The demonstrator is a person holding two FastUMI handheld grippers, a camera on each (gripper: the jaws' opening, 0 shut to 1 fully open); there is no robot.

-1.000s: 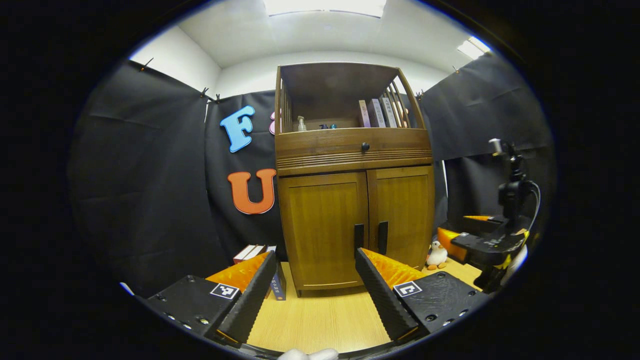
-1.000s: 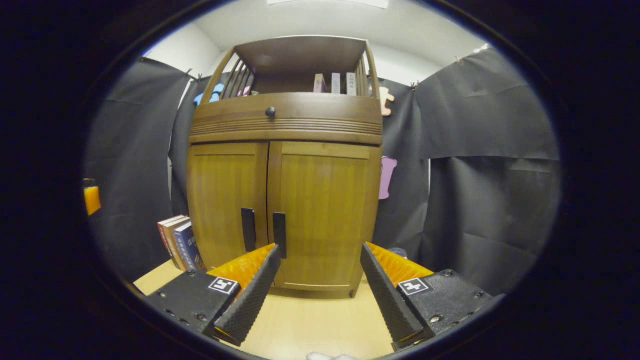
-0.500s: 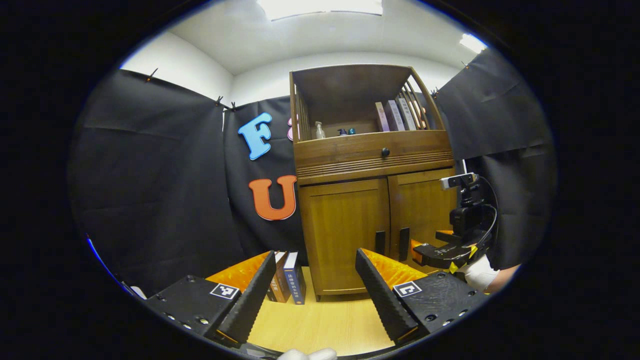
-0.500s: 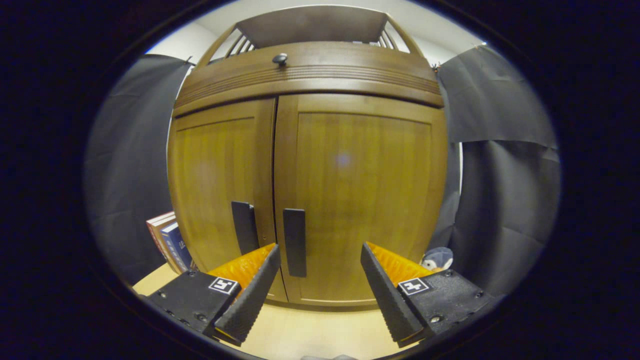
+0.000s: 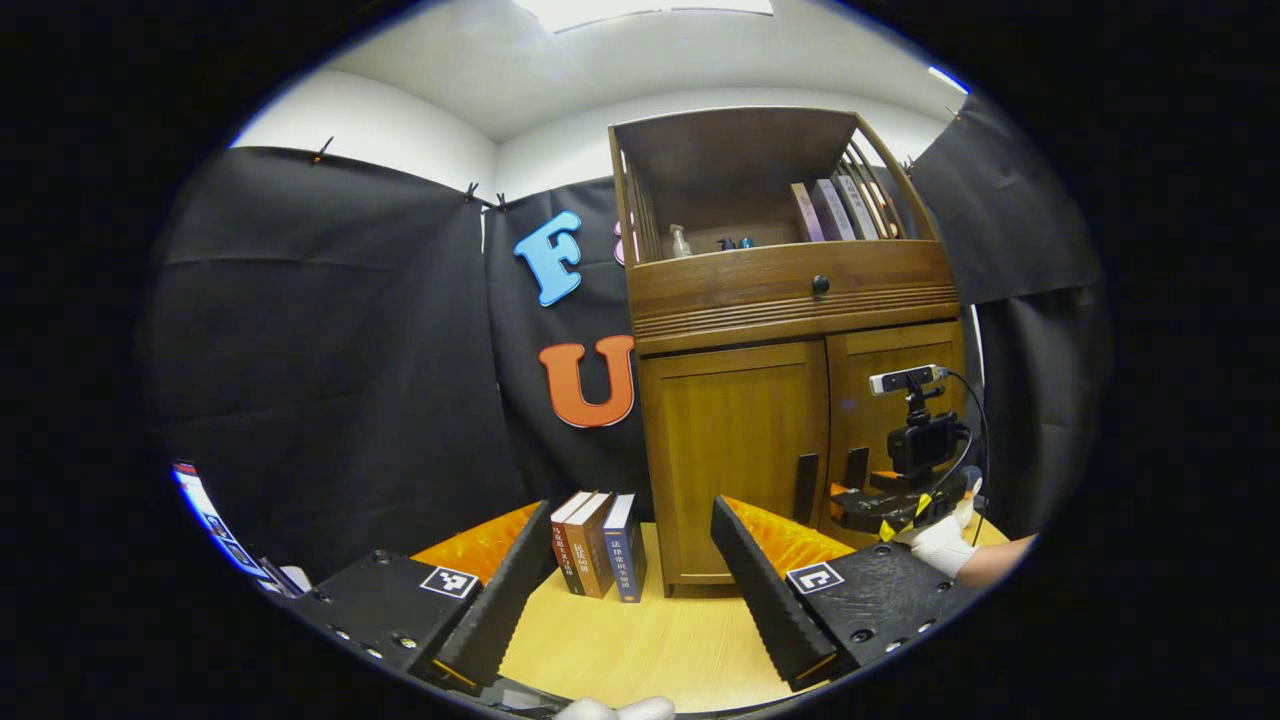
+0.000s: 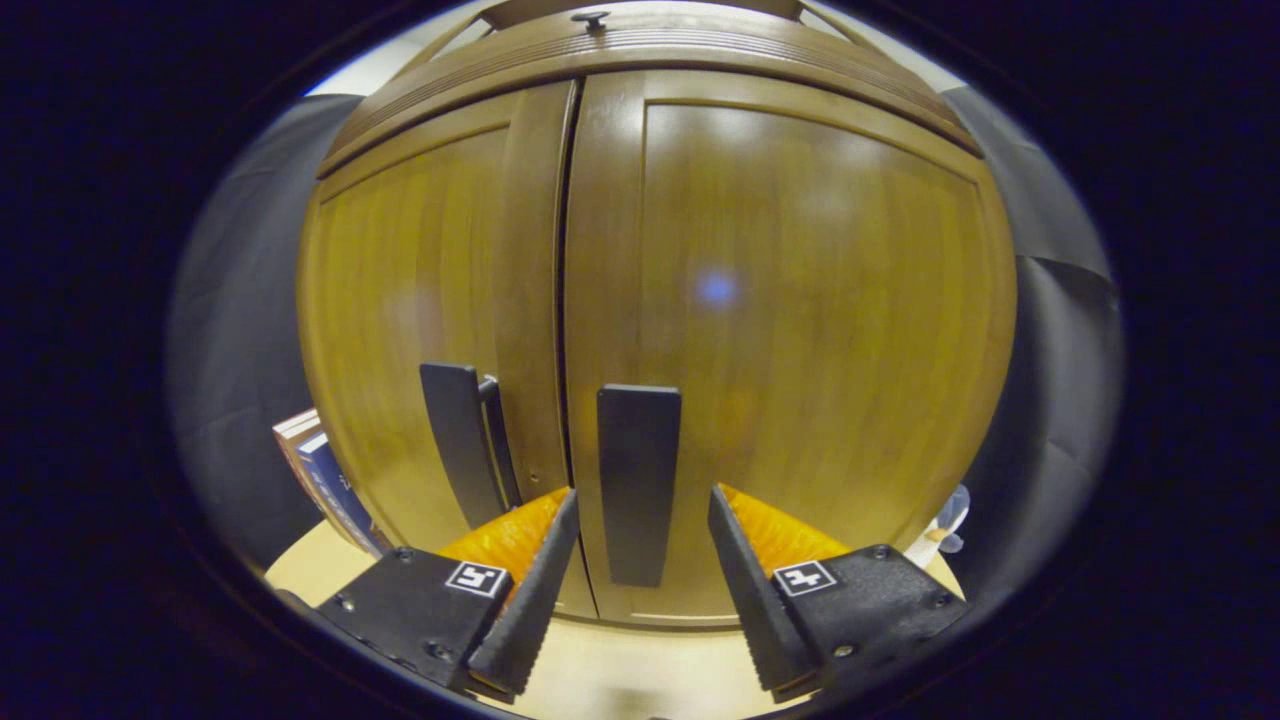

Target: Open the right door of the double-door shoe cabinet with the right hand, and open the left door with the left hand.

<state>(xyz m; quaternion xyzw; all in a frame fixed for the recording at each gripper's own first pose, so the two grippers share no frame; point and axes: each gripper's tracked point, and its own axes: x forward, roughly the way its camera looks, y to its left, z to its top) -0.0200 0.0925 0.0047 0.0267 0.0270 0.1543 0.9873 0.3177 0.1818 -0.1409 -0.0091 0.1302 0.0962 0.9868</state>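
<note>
The wooden shoe cabinet (image 5: 735, 430) stands with both doors shut. In the right gripper view the right door (image 6: 800, 300) is very close, and its dark bar handle (image 6: 638, 450) stands between the fingers of my open right gripper (image 6: 640, 495), which do not press on it. The left door's handle (image 6: 455, 440) is just to the left. In the left gripper view my left gripper (image 5: 630, 505) is open and empty, well short of the cabinet and left of its doors. The right gripper (image 5: 895, 505), held by a gloved hand (image 5: 940, 545), sits at the door handles (image 5: 806, 488).
Three books (image 5: 600, 545) stand on the wooden floor against the cabinet's left side. Above the doors is a drawer with a round knob (image 5: 820, 284), then an open shelf with books (image 5: 825, 210) and a bottle (image 5: 680, 240). A small plush toy (image 6: 945, 520) lies right of the cabinet.
My right gripper has moved in to the right door until its open fingers straddle the handle. The left gripper has drifted left, so the cabinet sits further right in its view.
</note>
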